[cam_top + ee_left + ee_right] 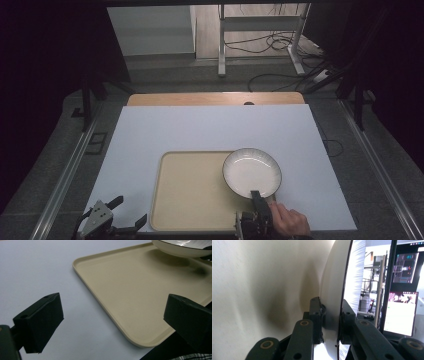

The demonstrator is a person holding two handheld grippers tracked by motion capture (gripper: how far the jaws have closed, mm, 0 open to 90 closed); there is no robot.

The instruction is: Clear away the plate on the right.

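Observation:
A white plate [251, 171] with a dark rim hangs tilted over the right part of a beige tray [190, 195]. My right gripper [256, 195] is shut on the plate's near rim, a hand behind it. In the right gripper view the jaws [332, 312] pinch the plate's edge [337, 277], one pad on each face, with the tray [249, 290] behind. At the table's near left corner my left gripper [130, 211] stands open and holds nothing. In the left gripper view its jaws [112, 306] frame the tray's near corner [120, 285], with the plate [182, 247] at the top right.
The tray lies on a white sheet [200, 130] that covers a wooden table [215, 98]. Beyond the table are a desk frame [222, 45] and cables [270, 42] on the floor. A lit screen [402, 312] shows past the plate in the right gripper view.

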